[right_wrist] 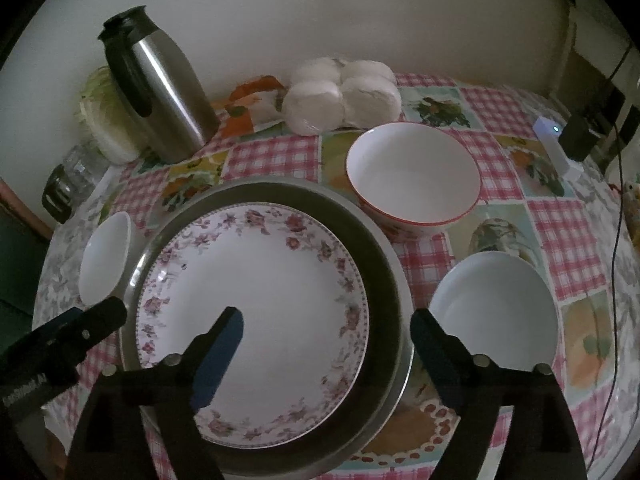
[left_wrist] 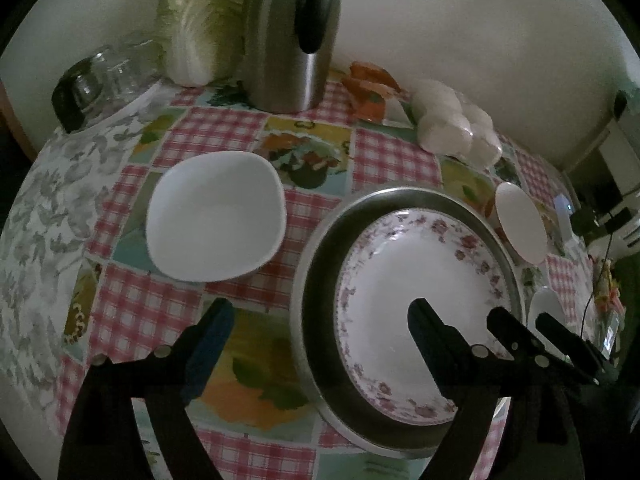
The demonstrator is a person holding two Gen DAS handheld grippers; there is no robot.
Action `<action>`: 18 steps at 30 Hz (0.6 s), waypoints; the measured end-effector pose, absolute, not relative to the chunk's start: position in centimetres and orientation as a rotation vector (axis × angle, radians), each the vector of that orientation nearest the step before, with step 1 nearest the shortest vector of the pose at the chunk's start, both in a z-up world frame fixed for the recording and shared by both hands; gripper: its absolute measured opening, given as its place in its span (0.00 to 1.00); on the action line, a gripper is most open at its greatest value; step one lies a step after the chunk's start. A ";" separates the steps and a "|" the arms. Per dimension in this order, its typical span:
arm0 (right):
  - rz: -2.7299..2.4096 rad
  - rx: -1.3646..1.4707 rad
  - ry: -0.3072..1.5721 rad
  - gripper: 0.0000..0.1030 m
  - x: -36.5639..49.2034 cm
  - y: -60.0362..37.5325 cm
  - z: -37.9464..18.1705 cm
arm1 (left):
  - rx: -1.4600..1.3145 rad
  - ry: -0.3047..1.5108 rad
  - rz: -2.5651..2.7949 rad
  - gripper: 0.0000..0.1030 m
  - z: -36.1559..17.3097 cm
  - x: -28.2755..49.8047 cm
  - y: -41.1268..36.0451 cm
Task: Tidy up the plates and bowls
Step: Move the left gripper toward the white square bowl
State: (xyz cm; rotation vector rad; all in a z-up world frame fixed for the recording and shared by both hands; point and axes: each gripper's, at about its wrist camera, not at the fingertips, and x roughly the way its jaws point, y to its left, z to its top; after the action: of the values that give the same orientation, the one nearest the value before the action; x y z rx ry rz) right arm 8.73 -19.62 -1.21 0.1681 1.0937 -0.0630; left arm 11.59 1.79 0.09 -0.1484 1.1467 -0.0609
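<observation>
A: Where does the white plate with the pink flower border (right_wrist: 256, 300) sit?

B: It lies flat inside the round stainless-steel tray (right_wrist: 384, 280) on the table (right_wrist: 560, 240) with the pink-checked patchwork cloth. I'll place the rest from that tray.

A: And the left tongs (left_wrist: 320, 332)?

B: They tilt steeply down over the tray's left rim, spread wide and released. One finger is over the cloth outside the tray, the other above the plate. Nothing sits between them.

A: The right tongs (right_wrist: 326, 336)?

B: Same steep tilt, over the tray's right rim. They too are spread and released, one finger above the plate, the other beyond the rim beside a plain white bowl (right_wrist: 496, 312) that stands just right of the tray. No pad presses on anything.

A: The other bowls?

B: A white bowl with a red rim (right_wrist: 412, 176) stands just behind the tray on the right. A white squarish bowl (left_wrist: 216, 212) stands left of it.

A: Further back?

B: A brushed-steel jug with a black handle (right_wrist: 160, 92) stands well behind the tray, near the wall, with a head of pale green cabbage (left_wrist: 204, 28) beside it.
</observation>
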 end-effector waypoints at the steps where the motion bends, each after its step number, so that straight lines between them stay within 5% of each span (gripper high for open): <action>1: -0.062 0.163 1.090 0.91 8.7 -19.5 -1.2 | -0.153 1.144 -0.053 0.87 0.1 11.6 2.0; 3: -0.062 0.155 1.082 1.00 8.7 -19.2 -1.1 | -0.167 1.140 -0.035 0.88 0.1 11.6 2.4; 18: -0.031 0.118 1.024 1.00 8.3 -17.7 -0.2 | -0.249 1.077 0.089 0.99 0.1 11.3 7.0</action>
State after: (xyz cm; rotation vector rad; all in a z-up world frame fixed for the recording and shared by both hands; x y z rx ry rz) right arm 8.30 -17.67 -0.24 0.1182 1.0241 -0.0306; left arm 11.28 7.00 0.11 -0.2488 1.0772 0.0889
